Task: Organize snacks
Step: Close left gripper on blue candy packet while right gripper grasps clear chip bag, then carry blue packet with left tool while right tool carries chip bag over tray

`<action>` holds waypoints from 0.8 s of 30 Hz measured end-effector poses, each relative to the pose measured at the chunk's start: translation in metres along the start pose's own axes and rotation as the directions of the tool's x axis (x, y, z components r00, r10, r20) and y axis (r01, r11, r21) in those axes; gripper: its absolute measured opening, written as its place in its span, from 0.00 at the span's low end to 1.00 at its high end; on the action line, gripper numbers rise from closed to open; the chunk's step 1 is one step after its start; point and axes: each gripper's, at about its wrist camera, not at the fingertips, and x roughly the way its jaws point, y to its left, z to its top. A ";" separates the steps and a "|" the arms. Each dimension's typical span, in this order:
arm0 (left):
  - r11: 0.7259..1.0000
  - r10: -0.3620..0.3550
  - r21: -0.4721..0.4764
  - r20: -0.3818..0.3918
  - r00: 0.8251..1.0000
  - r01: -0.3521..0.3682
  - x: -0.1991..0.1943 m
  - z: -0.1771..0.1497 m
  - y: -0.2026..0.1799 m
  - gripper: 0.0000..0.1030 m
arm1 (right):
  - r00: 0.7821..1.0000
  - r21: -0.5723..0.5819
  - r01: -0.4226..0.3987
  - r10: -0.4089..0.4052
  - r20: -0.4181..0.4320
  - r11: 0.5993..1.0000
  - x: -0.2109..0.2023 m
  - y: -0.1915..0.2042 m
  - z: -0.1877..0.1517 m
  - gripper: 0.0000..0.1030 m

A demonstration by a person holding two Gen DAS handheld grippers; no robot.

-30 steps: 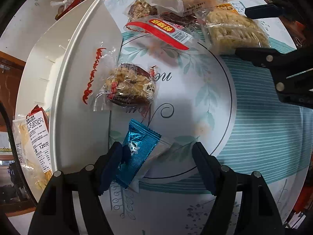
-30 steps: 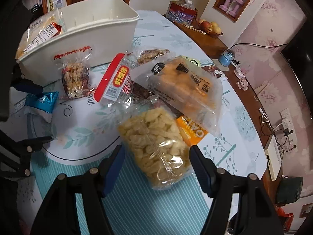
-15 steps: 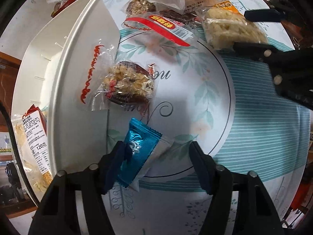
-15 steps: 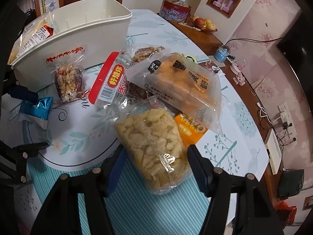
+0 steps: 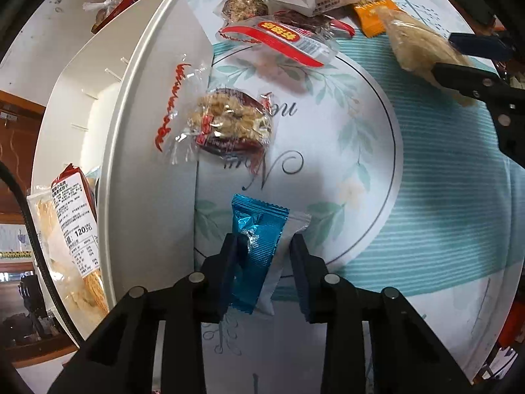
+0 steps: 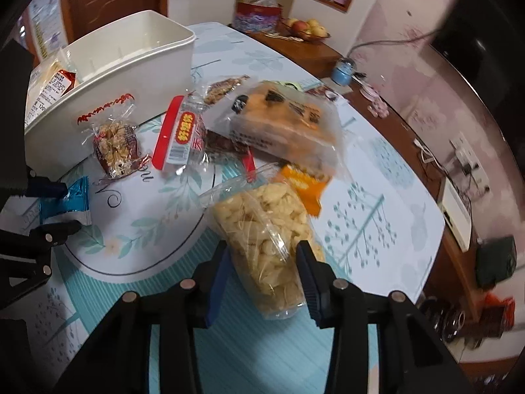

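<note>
My left gripper (image 5: pixel 264 241) is closed around a blue foil snack packet (image 5: pixel 257 246) that lies on the tablecloth beside the white bin (image 5: pixel 147 151). The same packet shows in the right wrist view (image 6: pixel 64 202). My right gripper (image 6: pixel 262 262) is closed around a clear bag of pale puffed crackers (image 6: pixel 265 229), also seen in the left wrist view (image 5: pixel 416 46). A clear pack of nut clusters (image 5: pixel 229 124) leans against the bin wall. A red-striped pack (image 5: pixel 279 37) and a large orange cake bag (image 6: pixel 282 124) lie farther back.
The bin holds a labelled cracker bag (image 5: pixel 72 229) at its near end. A small orange packet (image 6: pixel 300 185) lies by the puffed bag. A sideboard with a fruit bowl (image 6: pixel 305 28) and a blue globe (image 6: pixel 343 70) runs past the table's far edge.
Both grippers have narrowed: the left onto the blue packet, the right onto the puffed cracker bag. The right gripper has also moved forward over the bag.
</note>
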 end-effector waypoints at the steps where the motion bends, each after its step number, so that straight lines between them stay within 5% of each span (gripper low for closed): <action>1: 1.000 0.002 -0.001 0.003 1.000 -0.002 -0.001 -0.003 0.000 0.29 | 1.000 0.016 -0.001 0.001 -0.003 1.000 -0.002 0.000 -0.003 0.37; 6: 0.999 0.027 0.031 0.019 0.999 -0.028 -0.004 -0.017 -0.013 0.27 | 1.000 0.120 -0.026 0.024 0.018 0.992 -0.018 -0.002 -0.021 0.26; 15: 0.999 -0.003 0.049 0.010 1.000 0.002 -0.010 -0.034 -0.029 0.26 | 0.998 0.205 -0.061 0.055 0.032 0.977 -0.035 0.007 -0.044 0.24; 24: 0.993 -0.118 0.023 -0.018 0.993 0.119 -0.021 -0.059 -0.024 0.26 | 0.993 0.281 -0.097 0.073 0.096 0.955 -0.065 0.018 -0.066 0.23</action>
